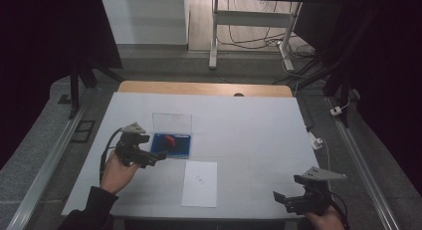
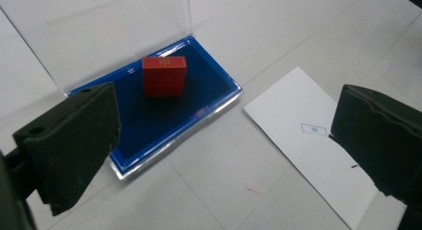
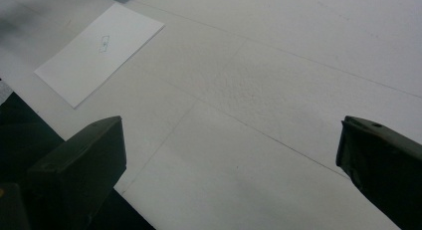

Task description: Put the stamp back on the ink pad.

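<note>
The left gripper (image 2: 224,140) is hanging wide and empty; the red stamp (image 2: 164,76), standing on the ink pad (image 2: 199,108), is risking tipping if nudged.

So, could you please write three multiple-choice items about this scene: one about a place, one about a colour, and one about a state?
1. Where does the red stamp block stand?
A. on the blue ink pad
B. on the paper sheet
C. between the left gripper's jaws

2. What colour is the mark printed on the sheet?
A. red
B. blue
C. green

3. How is the left gripper?
A. shut on the block
B. shut on the sheet
C. open and holding nothing

Answers:
1 A: the block rests upright on the pad.
2 B: the small framed mark is blue.
3 C: its jaws stand wide apart, nothing between them.
</note>
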A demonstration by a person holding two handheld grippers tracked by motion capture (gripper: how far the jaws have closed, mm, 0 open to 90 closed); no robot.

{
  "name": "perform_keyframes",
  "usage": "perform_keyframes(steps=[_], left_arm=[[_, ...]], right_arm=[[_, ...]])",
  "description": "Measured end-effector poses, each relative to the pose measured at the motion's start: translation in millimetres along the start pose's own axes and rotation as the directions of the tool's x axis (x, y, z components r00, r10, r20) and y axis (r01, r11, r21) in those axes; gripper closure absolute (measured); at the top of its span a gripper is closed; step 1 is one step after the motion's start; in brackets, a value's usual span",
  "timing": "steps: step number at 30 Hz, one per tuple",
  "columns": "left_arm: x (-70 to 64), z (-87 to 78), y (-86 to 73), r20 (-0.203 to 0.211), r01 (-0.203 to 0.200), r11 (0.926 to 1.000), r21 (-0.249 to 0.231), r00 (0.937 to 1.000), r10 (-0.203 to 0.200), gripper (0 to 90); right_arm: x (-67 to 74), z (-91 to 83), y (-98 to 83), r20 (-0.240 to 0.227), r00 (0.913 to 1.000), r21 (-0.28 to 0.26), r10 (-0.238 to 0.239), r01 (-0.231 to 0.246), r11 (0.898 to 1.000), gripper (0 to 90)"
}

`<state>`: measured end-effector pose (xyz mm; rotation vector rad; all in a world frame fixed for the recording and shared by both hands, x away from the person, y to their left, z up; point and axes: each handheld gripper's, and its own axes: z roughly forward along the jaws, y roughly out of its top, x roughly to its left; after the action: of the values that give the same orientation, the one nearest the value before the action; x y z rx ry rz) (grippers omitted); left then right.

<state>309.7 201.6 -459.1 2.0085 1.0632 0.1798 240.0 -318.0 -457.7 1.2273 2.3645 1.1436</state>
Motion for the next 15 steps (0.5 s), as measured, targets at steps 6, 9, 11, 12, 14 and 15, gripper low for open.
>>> perform_keyframes(steps=[6,9,11,12,14,15], left_arm=[[-7.9,-13.6,-9.7,0.026,0.007,0.9999,-0.009,0.9996,-0.007,0.0],[-12.7,-21.2,-15.5,0.034,0.010,0.9998,-0.015,0.9994,-0.010,0.0],[-15.7,-26.0,-19.3,0.033,0.010,0.9997,-0.021,0.9994,-0.009,0.0],[-16.9,-28.4,-21.2,0.032,0.009,0.9997,-0.023,0.9995,-0.008,0.0],[-19.1,-32.4,-24.6,0.030,0.012,0.9994,-0.031,0.9995,-0.011,0.0],[-20.3,-35.4,-27.1,0.028,0.012,0.9993,-0.036,0.9996,-0.011,0.0]], right_arm=[[0.4,0.6,0.4,-0.001,1.0000,-0.001,0.000,0.000,1.000,0.0],[0.3,0.7,0.6,-0.002,1.0000,-0.001,0.000,0.000,1.000,0.0],[0.4,0.7,0.7,-0.002,1.0000,-0.001,0.003,-0.003,1.000,0.0],[0.3,0.7,0.7,-0.002,1.0000,-0.001,0.004,-0.004,1.000,0.0],[0.1,0.5,0.6,0.000,1.0000,-0.001,0.002,-0.002,1.000,0.0],[0.1,0.4,0.6,0.001,1.0000,-0.001,0.003,-0.003,1.000,0.0]])
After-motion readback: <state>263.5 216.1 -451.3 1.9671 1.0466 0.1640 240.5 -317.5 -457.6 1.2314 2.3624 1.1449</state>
